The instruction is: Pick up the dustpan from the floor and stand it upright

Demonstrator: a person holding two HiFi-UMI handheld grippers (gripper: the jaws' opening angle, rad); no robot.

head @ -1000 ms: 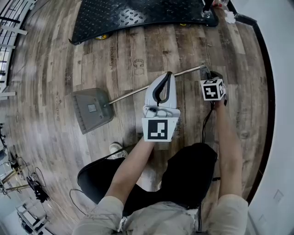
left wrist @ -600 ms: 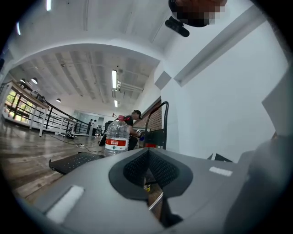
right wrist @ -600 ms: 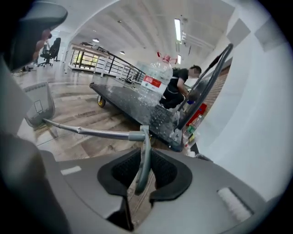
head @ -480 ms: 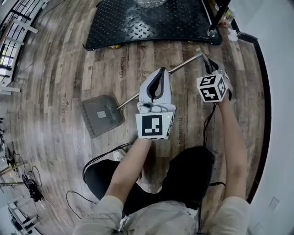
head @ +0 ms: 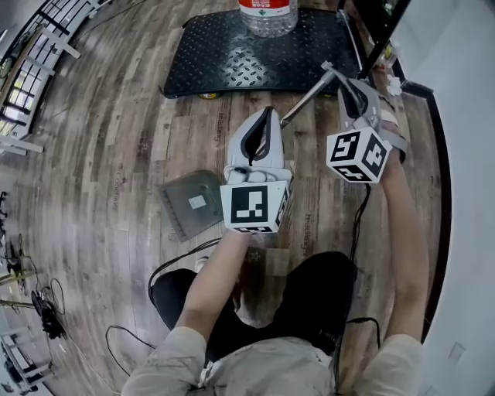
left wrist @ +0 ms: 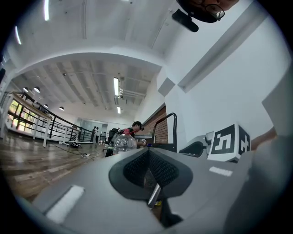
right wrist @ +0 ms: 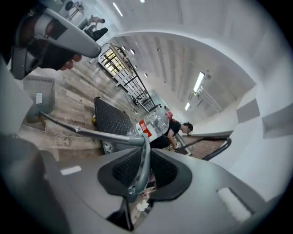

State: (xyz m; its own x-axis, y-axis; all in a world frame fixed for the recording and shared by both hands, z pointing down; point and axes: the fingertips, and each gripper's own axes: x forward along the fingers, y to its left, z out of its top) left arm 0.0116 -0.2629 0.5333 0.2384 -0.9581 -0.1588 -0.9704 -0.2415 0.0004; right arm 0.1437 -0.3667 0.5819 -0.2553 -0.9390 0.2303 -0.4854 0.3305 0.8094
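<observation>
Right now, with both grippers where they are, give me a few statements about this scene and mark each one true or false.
1. The right gripper is clamped on the dustpan handle. True.
2. The dustpan scoop rests on the black platform. False: it is over the wood floor, short of the platform.
3. A water bottle stands on the black platform. True.
4. The left gripper grips the dustpan scoop. False: its jaws are together on nothing, and the scoop sits apart to its left.
</observation>
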